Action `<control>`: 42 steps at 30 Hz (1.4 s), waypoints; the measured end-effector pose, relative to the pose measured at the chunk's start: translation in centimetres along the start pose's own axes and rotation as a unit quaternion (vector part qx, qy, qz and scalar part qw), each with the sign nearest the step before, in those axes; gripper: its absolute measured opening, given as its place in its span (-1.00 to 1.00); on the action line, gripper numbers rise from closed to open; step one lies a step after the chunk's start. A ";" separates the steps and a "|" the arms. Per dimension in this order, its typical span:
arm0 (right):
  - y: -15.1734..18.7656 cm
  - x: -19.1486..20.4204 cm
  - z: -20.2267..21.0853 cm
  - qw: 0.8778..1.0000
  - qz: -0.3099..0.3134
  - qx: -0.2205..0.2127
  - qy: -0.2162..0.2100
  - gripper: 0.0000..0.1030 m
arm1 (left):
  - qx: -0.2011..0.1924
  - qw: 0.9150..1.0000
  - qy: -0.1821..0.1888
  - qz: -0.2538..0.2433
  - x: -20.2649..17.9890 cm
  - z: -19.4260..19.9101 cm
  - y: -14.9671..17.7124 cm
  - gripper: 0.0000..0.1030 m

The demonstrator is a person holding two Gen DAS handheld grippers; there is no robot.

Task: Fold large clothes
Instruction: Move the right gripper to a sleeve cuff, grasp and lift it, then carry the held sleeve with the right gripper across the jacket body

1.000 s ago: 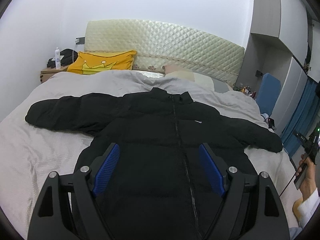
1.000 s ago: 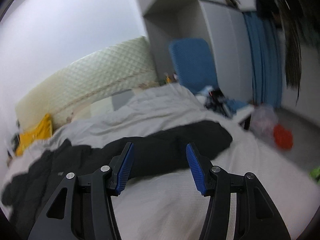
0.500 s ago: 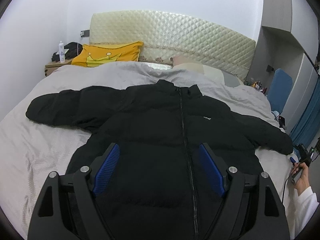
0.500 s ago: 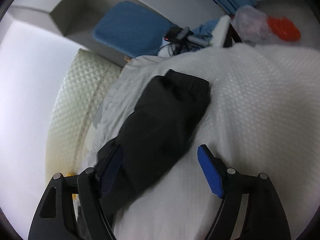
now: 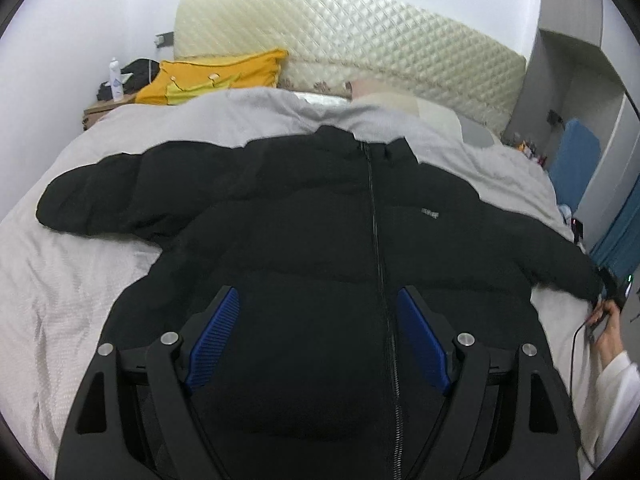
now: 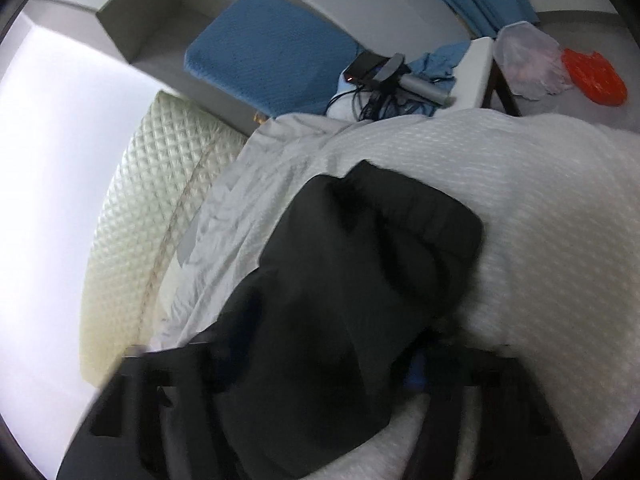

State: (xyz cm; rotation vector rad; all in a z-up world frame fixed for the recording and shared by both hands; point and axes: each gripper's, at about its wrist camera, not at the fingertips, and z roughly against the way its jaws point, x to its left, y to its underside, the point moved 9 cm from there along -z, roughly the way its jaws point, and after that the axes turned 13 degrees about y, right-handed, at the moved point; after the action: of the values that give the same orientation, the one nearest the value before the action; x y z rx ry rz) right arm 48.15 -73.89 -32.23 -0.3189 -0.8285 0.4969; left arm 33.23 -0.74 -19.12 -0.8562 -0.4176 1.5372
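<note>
While the black zipped puffer jacket (image 5: pixel 320 240) lies spread face up across the grey-covered bed (image 5: pixel 60 300), filling the frame's centre, the left gripper (image 5: pixel 318 340) hovers over its lower front, fingers wide and empty. The right gripper (image 6: pixel 320 368), blurred, is closing around the jacket's sleeve (image 6: pixel 380 248) at lower centre.

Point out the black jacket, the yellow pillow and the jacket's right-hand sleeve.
black jacket (image 5: pixel 312 240), left wrist view, on the chest panel left of the zipper.
yellow pillow (image 5: pixel 216 76), left wrist view, on its front face.
jacket sleeve (image 6: pixel 384 248), right wrist view, on the puffy cuff end.
</note>
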 end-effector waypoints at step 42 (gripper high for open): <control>21.3 47.1 27.5 0.913 0.367 -0.151 -0.097 -0.93 | -0.095 0.993 -0.048 -0.049 11.2 9.8 -3.9 0.58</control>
State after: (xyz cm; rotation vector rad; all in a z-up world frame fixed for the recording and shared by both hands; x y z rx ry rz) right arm 47.79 -28.54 4.86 -0.8946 -0.9698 1.1210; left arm 29.29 12.83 -12.98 -0.8958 -0.6749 1.4678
